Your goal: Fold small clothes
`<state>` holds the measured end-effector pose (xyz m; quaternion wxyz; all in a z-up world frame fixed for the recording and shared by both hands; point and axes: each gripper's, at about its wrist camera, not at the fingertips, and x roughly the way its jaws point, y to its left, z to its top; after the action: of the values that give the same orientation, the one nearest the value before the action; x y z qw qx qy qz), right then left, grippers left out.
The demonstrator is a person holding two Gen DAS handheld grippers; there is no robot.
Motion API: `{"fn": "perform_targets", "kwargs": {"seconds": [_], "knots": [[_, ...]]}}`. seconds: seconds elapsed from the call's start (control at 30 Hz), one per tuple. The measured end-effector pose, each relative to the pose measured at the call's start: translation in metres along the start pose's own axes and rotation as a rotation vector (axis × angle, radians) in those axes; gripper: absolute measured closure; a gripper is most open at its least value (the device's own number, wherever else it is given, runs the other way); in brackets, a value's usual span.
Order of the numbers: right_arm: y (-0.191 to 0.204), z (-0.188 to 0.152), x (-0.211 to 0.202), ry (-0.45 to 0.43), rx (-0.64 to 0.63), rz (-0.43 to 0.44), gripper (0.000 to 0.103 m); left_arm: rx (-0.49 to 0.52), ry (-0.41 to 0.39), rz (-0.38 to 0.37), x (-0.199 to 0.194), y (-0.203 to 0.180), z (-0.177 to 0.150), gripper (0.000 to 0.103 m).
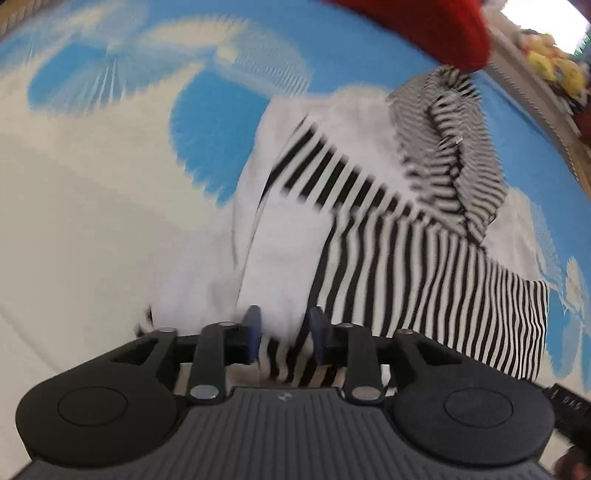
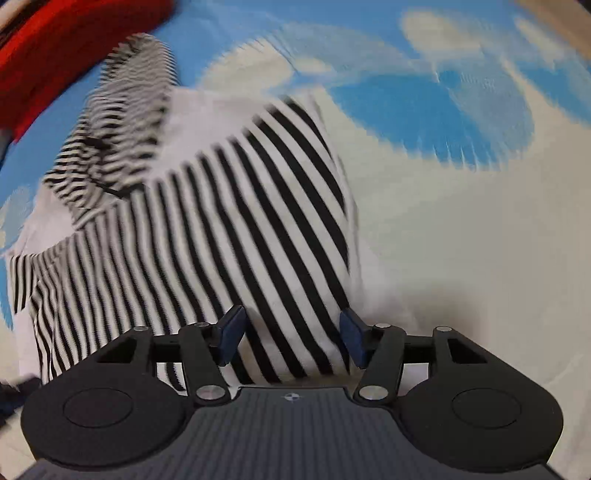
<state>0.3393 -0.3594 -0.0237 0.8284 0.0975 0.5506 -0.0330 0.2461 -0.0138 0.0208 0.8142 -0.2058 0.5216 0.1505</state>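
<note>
A small black-and-white striped garment [image 1: 369,229] with white panels lies on the blue and cream sheet [image 1: 92,177]; its finer-striped part [image 1: 454,147] is bunched at the far end. My left gripper [image 1: 284,326] stands open at the garment's near edge, with white fabric in the gap between its blue pads and neither pad seen pressing it. In the right wrist view the same garment [image 2: 221,229] spreads out ahead. My right gripper [image 2: 293,326] is open wide just above its striped near edge, with nothing pinched. Both views are blurred.
A red cloth [image 1: 424,26] lies beyond the garment's far end, and shows as a red cloth [image 2: 55,44] at the top left in the right wrist view. The sheet [image 2: 461,229] stretches out to the right of the garment. Yellow toys [image 1: 554,62] sit past the bed's edge.
</note>
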Motion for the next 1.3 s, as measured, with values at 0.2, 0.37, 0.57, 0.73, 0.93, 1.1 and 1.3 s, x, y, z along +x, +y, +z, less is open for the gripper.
{"fn": "perform_targets", "kwargs": {"seconds": [0.2,0.37,0.57,0.73,0.93,1.1,1.3], "knots": [[0.011,0.004,-0.015,-0.069,-0.067,-0.009,0.044,0.081,-0.088,0.045,-0.014,-0.018,0.004,0.06],[0.019,0.002,-0.024,-0.101,-0.118,-0.027,0.044,0.133,-0.146,0.041,-0.02,-0.035,0.004,0.05],[0.024,-0.003,-0.042,-0.167,-0.182,-0.052,0.044,0.259,-0.246,-0.02,-0.024,-0.068,-0.001,0.032],[0.018,-0.001,-0.048,-0.176,-0.183,-0.05,0.044,0.314,-0.306,-0.048,-0.03,-0.086,-0.005,0.032],[0.009,0.001,-0.054,-0.177,-0.164,-0.039,0.044,0.335,-0.352,-0.063,-0.03,-0.096,-0.006,0.032],[0.002,0.002,-0.058,-0.184,-0.163,-0.037,0.044,0.367,-0.38,-0.026,-0.029,-0.098,-0.005,0.036],[-0.009,0.009,-0.061,-0.193,-0.161,-0.047,0.044,0.406,-0.435,0.01,-0.035,-0.092,0.003,0.072]]}}
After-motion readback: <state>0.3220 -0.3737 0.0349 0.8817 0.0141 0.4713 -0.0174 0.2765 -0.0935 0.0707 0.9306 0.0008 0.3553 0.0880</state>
